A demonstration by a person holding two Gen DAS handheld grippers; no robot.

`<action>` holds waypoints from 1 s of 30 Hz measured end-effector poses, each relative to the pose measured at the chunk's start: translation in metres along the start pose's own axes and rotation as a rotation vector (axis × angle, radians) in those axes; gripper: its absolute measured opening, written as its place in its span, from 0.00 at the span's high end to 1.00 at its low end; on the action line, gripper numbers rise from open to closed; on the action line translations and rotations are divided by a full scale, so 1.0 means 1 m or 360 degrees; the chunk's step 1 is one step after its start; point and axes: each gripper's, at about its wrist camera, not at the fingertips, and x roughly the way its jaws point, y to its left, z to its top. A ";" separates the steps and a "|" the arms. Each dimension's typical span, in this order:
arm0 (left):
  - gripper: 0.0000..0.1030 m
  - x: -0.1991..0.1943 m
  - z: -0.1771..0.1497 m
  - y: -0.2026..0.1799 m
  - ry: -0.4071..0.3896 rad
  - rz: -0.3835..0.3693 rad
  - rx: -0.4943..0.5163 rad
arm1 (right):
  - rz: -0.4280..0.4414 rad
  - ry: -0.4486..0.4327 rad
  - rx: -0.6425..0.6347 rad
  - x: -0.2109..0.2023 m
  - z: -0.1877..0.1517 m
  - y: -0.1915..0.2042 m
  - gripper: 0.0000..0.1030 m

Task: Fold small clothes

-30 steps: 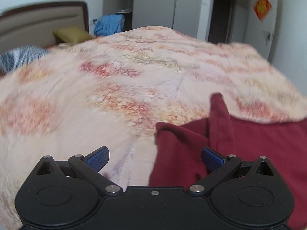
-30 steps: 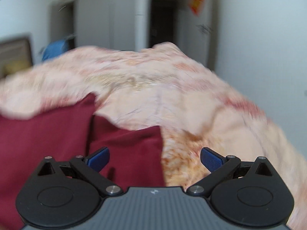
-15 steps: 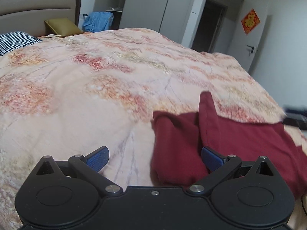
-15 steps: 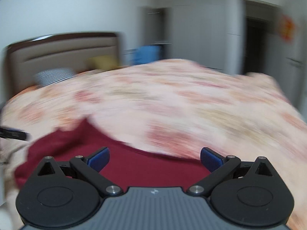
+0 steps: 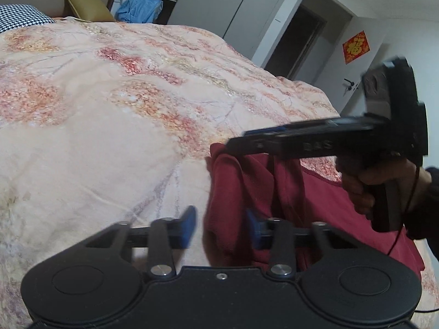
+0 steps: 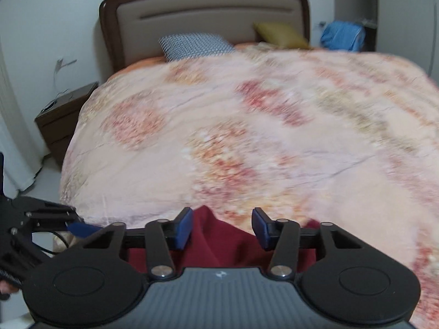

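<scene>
A dark red garment (image 5: 274,192) lies on the pink floral bedspread (image 5: 109,109), its left end bunched. My left gripper (image 5: 221,226) is partly closed, blue fingers either side of the garment's near left edge, gap still visible. My right gripper also shows in the left wrist view (image 5: 247,134), reaching over the garment's far left corner. In the right wrist view the right gripper (image 6: 222,231) is partly closed around a raised peak of the red garment (image 6: 216,241), with gaps on both sides. The left gripper shows at that view's left edge (image 6: 76,226).
A brown headboard (image 6: 203,13), a checked pillow (image 6: 194,45) and a mustard cushion (image 6: 279,34) sit at the bed's head. A dark nightstand (image 6: 63,115) stands beside the bed. A blue cloth pile (image 5: 137,9), wardrobe doors and an open doorway (image 5: 299,41) lie beyond.
Both grippers' jaws have narrowed from wide open. The right gripper swung round to face the headboard and now reaches over the garment's left corner. The left gripper moved closer to the garment's edge.
</scene>
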 end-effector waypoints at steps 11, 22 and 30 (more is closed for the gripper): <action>0.93 -0.004 -0.005 -0.008 -0.0023 0.0037 0.0009 | -0.0005 0.0068 0.0148 0.029 0.006 0.005 0.96; 0.90 -0.009 -0.004 -0.005 -0.0005 0.0042 -0.0052 | -0.0036 -0.0041 0.0707 0.035 -0.008 -0.050 0.98; 0.41 -0.040 0.008 -0.014 -0.0083 0.0235 0.0008 | -0.0219 -0.0335 0.0567 -0.039 0.007 -0.040 0.19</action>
